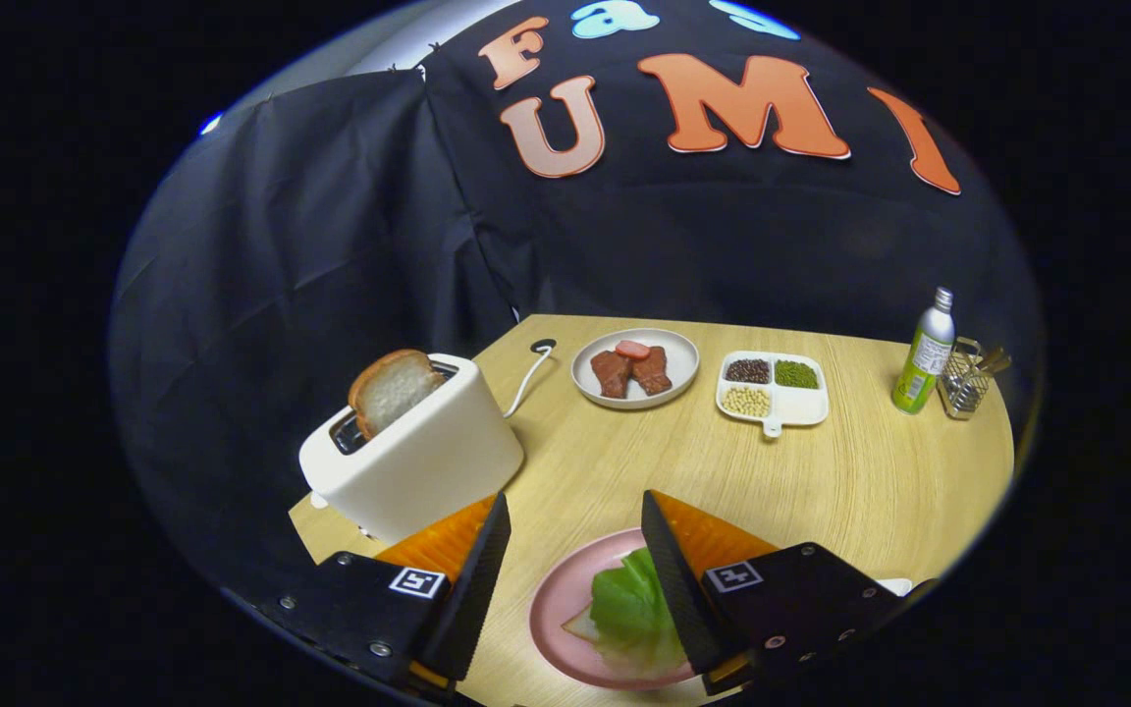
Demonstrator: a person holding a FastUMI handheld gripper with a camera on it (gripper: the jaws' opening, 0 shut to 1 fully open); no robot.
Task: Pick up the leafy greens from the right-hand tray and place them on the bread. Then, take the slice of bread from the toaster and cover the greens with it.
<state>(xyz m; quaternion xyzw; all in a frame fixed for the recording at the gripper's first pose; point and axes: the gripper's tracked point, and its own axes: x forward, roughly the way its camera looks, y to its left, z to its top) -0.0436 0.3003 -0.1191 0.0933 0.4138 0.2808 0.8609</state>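
Gripper view looks across a round light-wood table [821, 471], with the black two-finger gripper [573, 511] at the near edge, its orange-backed fingers [475, 579] spread wide apart and holding nothing. At the left stands a white rounded toaster [418, 452], a slice of white bread [392, 389] sticking up out of its slot; its white cable [526, 378] runs to a hole in the tabletop. Between and just under the fingers lies a pink round plate [556, 614] carrying the leafy greens [632, 604], which rest on a pale slice of bread [580, 625] whose corner peeks out at the left. The right finger partly hides the greens. Farther off, near the middle, a grey round plate [678, 383] holds brown meat pieces [629, 371]. Just right of it sits a white divided tray [801, 407] with dark, green and pale beans in separate compartments. At the far right stand a green-and-silver bottle [924, 355] and, beside it, a small wire basket [966, 388].
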